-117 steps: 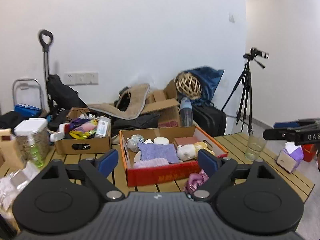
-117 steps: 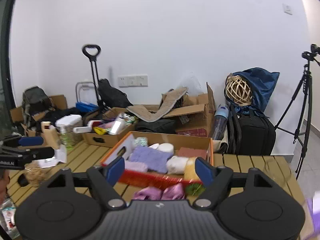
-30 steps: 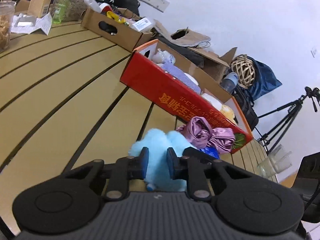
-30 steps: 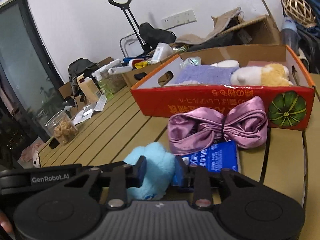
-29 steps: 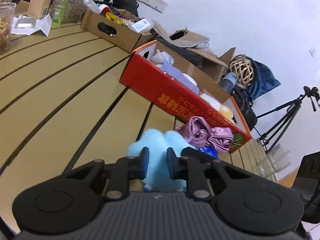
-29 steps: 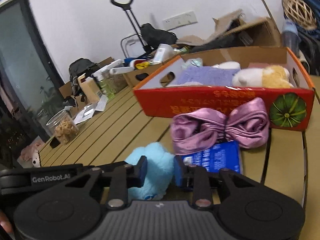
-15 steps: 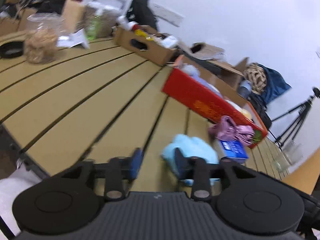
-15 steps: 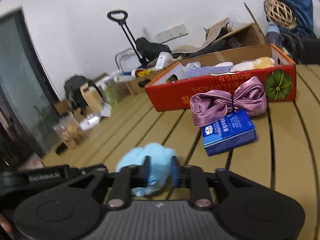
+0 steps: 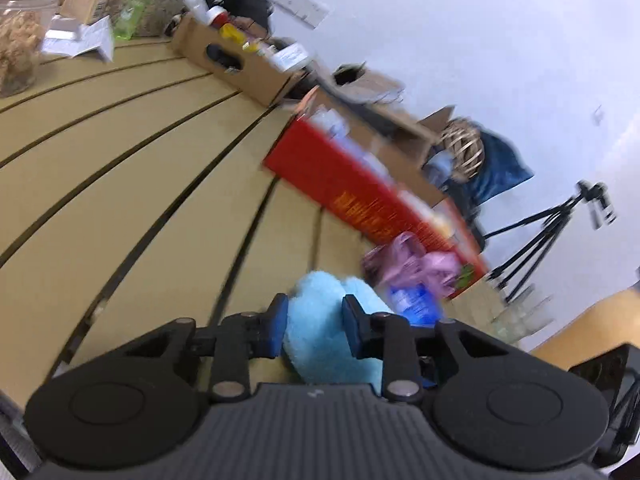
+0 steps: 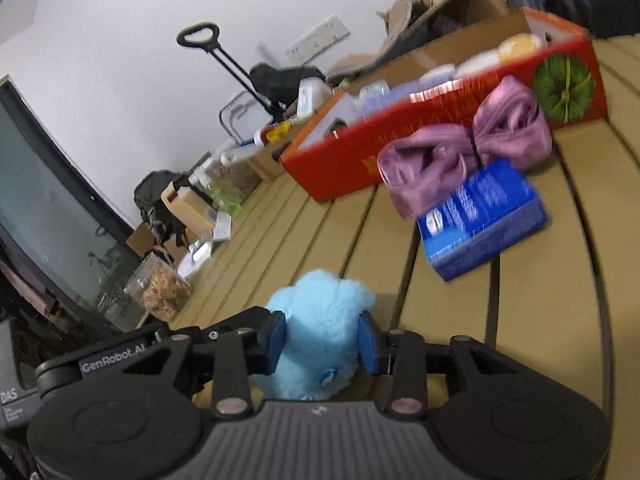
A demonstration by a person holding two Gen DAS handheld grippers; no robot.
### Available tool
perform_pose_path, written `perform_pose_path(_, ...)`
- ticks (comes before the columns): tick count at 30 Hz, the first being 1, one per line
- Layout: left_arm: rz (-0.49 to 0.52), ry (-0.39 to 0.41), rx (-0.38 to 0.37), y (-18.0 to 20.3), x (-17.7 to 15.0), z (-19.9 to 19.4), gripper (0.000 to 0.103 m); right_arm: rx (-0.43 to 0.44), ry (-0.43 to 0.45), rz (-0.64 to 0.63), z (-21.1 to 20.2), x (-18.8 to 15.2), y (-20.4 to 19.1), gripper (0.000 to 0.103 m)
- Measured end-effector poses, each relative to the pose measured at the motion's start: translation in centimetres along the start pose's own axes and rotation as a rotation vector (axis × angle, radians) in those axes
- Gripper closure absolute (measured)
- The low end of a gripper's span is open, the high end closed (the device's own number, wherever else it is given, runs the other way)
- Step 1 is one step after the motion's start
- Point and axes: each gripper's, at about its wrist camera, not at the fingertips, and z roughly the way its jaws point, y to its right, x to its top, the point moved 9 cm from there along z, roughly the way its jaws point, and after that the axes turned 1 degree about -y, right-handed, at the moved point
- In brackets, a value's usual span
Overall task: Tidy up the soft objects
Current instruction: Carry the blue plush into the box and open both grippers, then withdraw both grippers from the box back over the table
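I've dragged the blue plush toy (image 10: 320,328) across the desk (image 9: 120,200) away from the red box (image 10: 360,160); left tongs (image 9: 314,330) just re-closed, both tongs (image 10: 322,344) now clamp it, unboxed.

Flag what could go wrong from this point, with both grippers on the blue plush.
1. Both the left gripper and right gripper pinch only fluff of the blue plush toy; it may slip or stretch if they pull apart.
2. The satin bow and blue packet lie before the red box and could be knocked.
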Motion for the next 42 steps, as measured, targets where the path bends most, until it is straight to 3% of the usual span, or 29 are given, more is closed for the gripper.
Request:
perform_pose_path(5, 0.134, 0.084, -0.176, 6.5, 7.8, 2.0, 0.073, -0.025, 0.182, -0.082, -3.2, 8.2, -2.4, 0.068)
perform_pose_path(7, 0.147, 0.047, -0.245, 8.9, 11.0, 5.9, 0.073, -0.067, 0.227, -0.115, -3.2, 12.2, -1.7, 0.068)
perform_pose_path(9, 0.139, 0.003, -0.263, 9.9, 12.8, 10.0, 0.073, -0.104, 0.239, -0.101, -2.2, 15.8, 0.4, 0.068)
perform_pose_path(11, 0.151, -0.06, -0.234, 10.4, 13.8, 15.0, 0.073, -0.146, 0.229, -0.072, -0.1, 18.3, 3.2, 0.068)
perform_pose_path(14, 0.264, -0.15, -0.1, 9.8, 12.9, 21.1, 0.074, -0.255, 0.137, -0.008, 4.0, 19.4, 8.1, 0.073)
perform_pose_path(16, 0.376, -0.16, -0.017, 9.3, 11.8, 22.1, 0.074, -0.344, 0.037, -0.017, 6.6, 18.5, 10.0, 0.081)
perform_pose_path(17, 0.411, -0.149, -0.018, 9.4, 11.4, 22.0, 0.077, -0.356, 0.024, -0.057, 7.5, 18.0, 9.8, 0.081)
perform_pose_path(19, 0.412, -0.129, -0.019, 8.9, 11.5, 21.0, 0.077, -0.352, 0.007, -0.078, 8.0, 17.7, 9.2, 0.081)
perform_pose_path(22, 0.407, -0.104, -0.019, 8.9, 12.6, 19.0, 0.076, -0.251, -0.062, -0.037, 8.6, 17.7, 8.5, 0.082)
perform_pose_path(26, 0.443, -0.049, -0.016, 9.6, 13.4, 14.5, 0.069, -0.404, -0.022, -0.167, 6.6, 16.9, 7.0, 0.079)
perform_pose_path(28, 0.484, -0.01, -0.017, 10.0, 13.2, 11.3, 0.062, -0.403, 0.032, -0.194, 3.8, 16.8, 5.0, 0.079)
perform_pose_path(33, 0.561, 0.095, -0.036, 9.9, 11.9, 2.3, 0.05, -0.462, 0.157, -0.32, -4.7, 16.0, -0.8, 0.063)
perform_pose_path(37, 0.601, 0.206, -0.015, 8.7, 9.9, -5.1, 0.038, -0.445, 0.198, -0.365, -9.9, 12.6, -4.5, 0.055)
perform_pose_path(39, 0.601, 0.252, -0.002, 7.9, 8.7, -8.1, 0.03, -0.439, 0.213, -0.387, -12.2, 9.9, -5.7, 0.047)
perform_pose_path(42, 0.584, 0.29, 0.013, 5.9, 5.7, -12.6, 0.023, -0.424, 0.237, -0.407, -14.7, 5.4, -7.4, 0.044)
